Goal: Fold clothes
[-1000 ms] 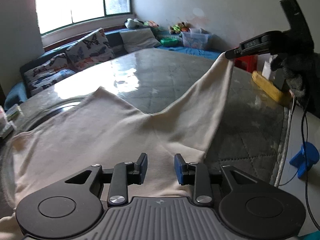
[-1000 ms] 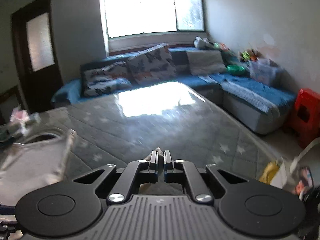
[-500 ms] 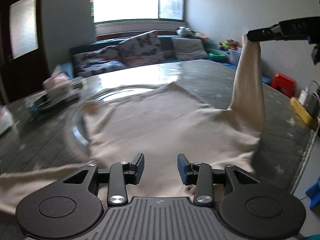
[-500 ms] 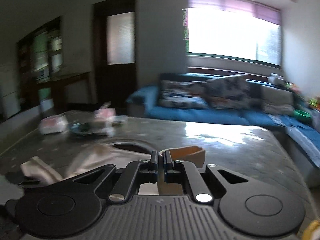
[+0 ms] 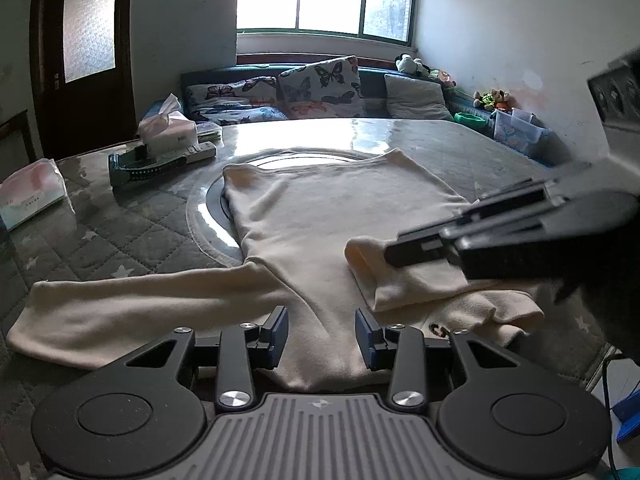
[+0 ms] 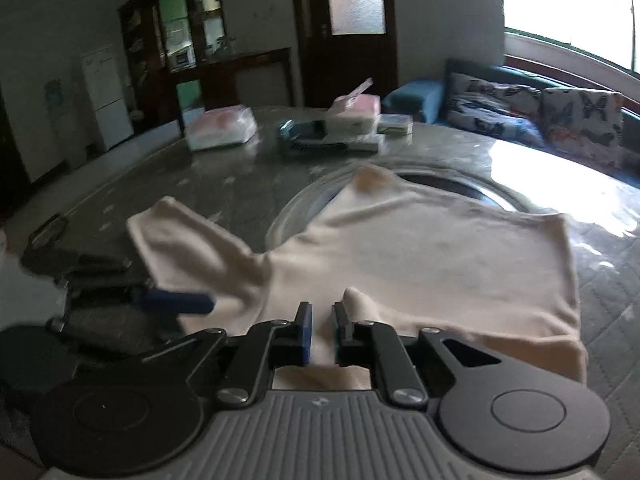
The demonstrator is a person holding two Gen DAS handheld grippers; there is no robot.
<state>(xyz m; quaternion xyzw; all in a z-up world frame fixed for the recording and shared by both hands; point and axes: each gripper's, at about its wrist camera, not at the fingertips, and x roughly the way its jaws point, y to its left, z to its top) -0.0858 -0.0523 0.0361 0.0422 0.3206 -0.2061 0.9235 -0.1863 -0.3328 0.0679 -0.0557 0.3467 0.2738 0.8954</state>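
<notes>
Soft matt cloth top (image 5: 320, 216), glossy tabletop (image 5: 312, 136)

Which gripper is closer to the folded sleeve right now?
Right. The right gripper is at the folded sleeve's cuff, jaws opening. The left gripper hovers open by the shirt's collar end, beside it.

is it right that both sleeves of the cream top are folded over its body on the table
Not quite: only one sleeve is folded over the cream top, under the right gripper, whose jaws are opening. The other sleeve lies stretched out sideways on the table, as the left wrist view shows.
</notes>
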